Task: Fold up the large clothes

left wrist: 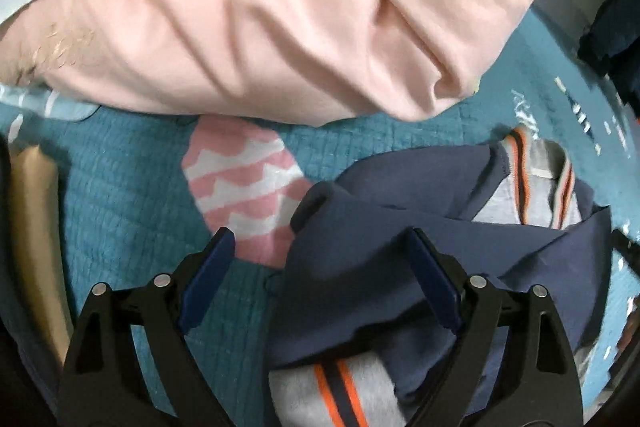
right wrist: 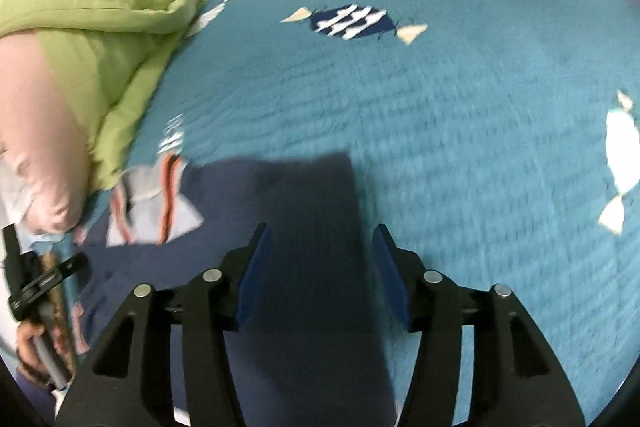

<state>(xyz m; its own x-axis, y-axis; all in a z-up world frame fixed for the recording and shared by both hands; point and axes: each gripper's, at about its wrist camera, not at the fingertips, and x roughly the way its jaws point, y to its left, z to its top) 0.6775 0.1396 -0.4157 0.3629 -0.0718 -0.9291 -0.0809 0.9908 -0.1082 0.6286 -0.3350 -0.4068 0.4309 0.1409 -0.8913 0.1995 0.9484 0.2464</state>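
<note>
Open teal quilt (right wrist: 460,131) right of the navy garment (right wrist: 312,227); pink pillow (left wrist: 280,19) close behind.

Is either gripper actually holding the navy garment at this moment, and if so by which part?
Neither. The left gripper and right gripper are both open over the navy garment, with its cloth lying between the spread fingers but not pinched.

No readable text, labels, brand names or numbers appeared in either wrist view. The teal quilted bedspread (right wrist: 460,115) carried only patterned patches, without any lettering.
</note>
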